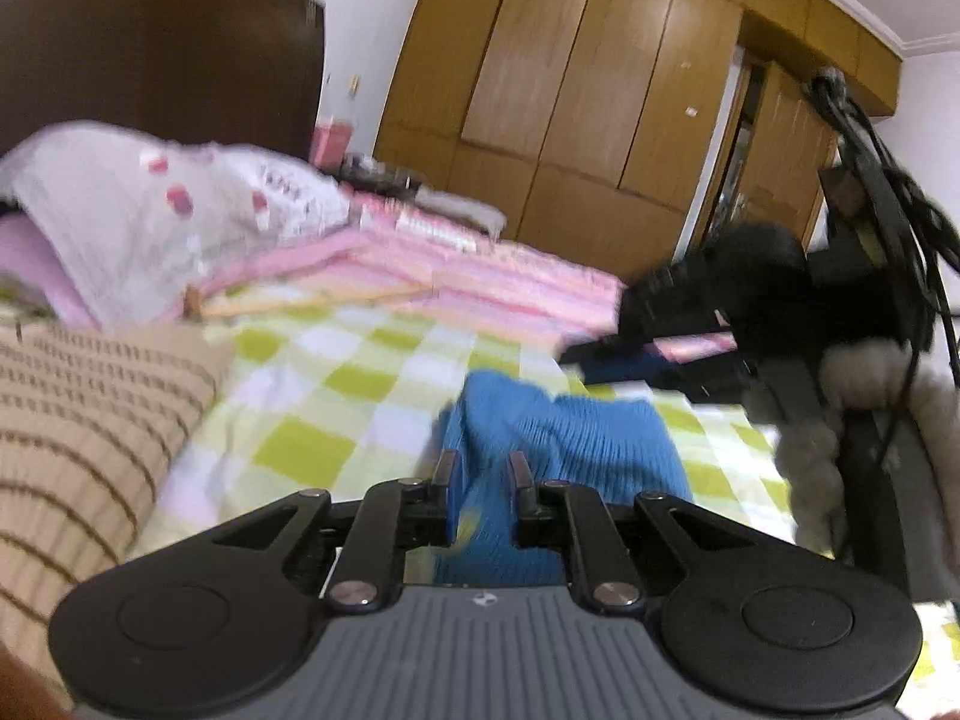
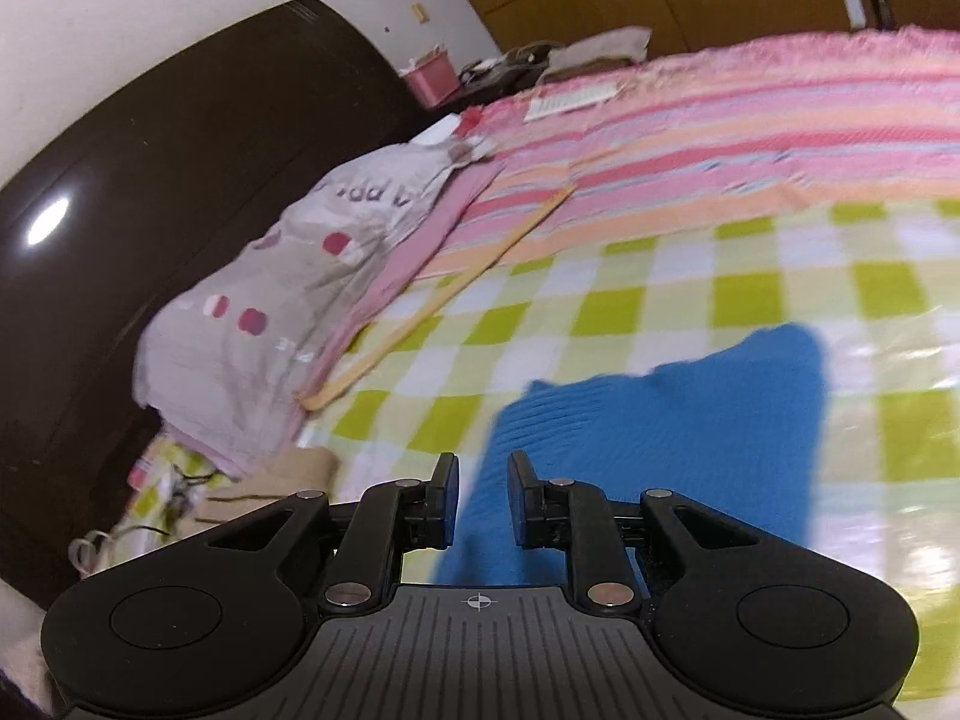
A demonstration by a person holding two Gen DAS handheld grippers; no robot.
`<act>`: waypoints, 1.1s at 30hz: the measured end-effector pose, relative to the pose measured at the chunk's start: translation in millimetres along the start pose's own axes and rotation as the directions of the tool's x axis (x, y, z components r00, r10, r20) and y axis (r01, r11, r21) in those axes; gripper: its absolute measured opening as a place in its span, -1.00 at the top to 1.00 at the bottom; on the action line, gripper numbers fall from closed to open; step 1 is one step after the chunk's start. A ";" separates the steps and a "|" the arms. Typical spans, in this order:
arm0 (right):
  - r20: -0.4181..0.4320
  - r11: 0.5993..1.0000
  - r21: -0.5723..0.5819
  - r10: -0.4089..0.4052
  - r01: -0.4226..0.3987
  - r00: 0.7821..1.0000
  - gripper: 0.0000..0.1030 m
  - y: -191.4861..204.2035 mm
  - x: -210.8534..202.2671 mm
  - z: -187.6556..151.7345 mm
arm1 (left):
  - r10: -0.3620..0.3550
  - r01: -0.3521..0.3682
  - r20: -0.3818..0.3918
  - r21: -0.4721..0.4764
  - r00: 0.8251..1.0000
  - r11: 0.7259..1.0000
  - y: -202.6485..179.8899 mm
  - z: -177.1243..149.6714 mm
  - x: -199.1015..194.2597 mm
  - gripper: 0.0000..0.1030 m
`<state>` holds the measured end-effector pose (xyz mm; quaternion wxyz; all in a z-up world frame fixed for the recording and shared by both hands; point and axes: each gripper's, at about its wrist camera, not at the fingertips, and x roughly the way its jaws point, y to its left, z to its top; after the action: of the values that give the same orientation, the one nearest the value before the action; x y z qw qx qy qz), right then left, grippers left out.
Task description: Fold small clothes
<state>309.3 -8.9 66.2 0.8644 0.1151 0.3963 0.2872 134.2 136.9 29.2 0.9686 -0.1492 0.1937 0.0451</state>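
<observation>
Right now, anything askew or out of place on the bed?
The blue knit garment is bunched into a rumpled hump on the checked sheet rather than lying flat, with cloth between the left gripper fingers. A wooden stick lies loose beside the pillow.

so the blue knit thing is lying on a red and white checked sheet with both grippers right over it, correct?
Not quite: the checked sheet is green and white, not red and white, as the right wrist view shows. The rest holds: the blue knit garment lies on it, with the left gripper and right gripper right over it.
</observation>
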 end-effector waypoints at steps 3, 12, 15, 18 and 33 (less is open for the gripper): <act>0.000 0.999 -0.013 -0.050 0.050 0.999 0.62 -13.4 -10.6 -5.6 | -0.014 0.013 0.015 0.032 1.000 0.999 -7.8 9.1 8.3 0.57; -0.029 0.990 -0.032 -0.138 0.137 0.990 0.62 -44.0 -24.8 -33.2 | -0.007 0.012 -0.059 0.081 0.998 0.997 -23.4 18.1 83.0 0.57; -0.027 0.989 -0.044 -0.141 0.140 0.990 0.60 -46.0 -22.0 -39.3 | 0.013 -0.005 -0.093 0.087 0.996 0.996 -18.4 7.6 93.0 0.57; -0.026 0.988 -0.051 -0.144 0.143 0.989 0.58 -46.0 -17.1 -42.4 | 0.038 -0.027 -0.123 0.092 0.992 0.995 -12.1 -0.6 100.1 0.56; -0.018 0.982 -0.059 -0.180 0.179 0.983 0.27 -35.6 -21.6 -48.6 | 0.062 -0.048 -0.174 0.081 0.983 0.996 -3.6 -6.5 102.7 0.37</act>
<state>275.9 -51.7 32.3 0.8850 0.0507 0.4068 0.2206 227.0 134.5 -15.4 0.9510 -0.1099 0.2844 0.0511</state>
